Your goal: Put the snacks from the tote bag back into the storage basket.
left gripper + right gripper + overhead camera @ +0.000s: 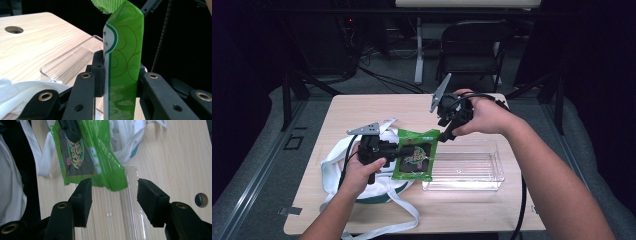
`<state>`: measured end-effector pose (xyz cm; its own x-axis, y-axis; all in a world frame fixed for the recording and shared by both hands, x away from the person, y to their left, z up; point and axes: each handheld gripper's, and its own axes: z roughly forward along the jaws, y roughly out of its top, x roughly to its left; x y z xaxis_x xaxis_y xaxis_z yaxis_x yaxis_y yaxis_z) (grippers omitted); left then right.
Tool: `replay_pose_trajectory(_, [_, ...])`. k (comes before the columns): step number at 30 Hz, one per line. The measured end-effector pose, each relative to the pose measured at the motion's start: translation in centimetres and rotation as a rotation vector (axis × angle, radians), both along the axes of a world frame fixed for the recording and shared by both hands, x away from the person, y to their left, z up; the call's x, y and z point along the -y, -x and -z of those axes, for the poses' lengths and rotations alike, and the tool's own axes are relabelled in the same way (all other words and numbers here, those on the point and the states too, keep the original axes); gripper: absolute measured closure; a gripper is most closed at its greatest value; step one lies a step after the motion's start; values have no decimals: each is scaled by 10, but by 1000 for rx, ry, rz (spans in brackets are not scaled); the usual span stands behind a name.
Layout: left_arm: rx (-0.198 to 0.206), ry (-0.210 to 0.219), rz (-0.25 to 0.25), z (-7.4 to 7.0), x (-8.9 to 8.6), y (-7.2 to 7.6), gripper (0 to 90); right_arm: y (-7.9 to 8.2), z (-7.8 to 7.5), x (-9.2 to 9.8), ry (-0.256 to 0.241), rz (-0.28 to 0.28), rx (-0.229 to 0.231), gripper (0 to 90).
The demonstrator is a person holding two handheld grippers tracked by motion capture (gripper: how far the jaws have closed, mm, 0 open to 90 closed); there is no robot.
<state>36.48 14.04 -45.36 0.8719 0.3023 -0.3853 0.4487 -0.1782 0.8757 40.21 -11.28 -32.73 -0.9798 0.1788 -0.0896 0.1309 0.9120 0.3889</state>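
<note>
Dark surroundings frame a light wooden table (362, 107) on which a white cloth bag (332, 170) and a clear plastic tray (464, 170) are set side by side. A green snack packet (414, 155) is clamped in the left gripper (120, 75) and held above the table between bag and tray. The right gripper (112, 195) is held with jaws apart near the packet's upper corner; contact there cannot be confirmed. The packet is judged removed from the bag; placement in the tray, apparently, is left.

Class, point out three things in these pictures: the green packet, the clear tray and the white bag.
Green packet (414, 155), high view, middle of its printed front.
Clear tray (499, 165), high view, right-hand wall.
White bag (332, 172), high view, cloth left of the hand.
</note>
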Motion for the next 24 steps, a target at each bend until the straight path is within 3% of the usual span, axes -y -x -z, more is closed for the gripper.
replay_pose_trajectory(14, [0, -15, 31, 3, 8, 2, 730, 5, 11, -20, 48, -66, -18, 450])
replay_pose_trajectory(24, [2, 4, 55, 2, 10, 3, 732, 8, 22, -36, 82, -111, -59, 458])
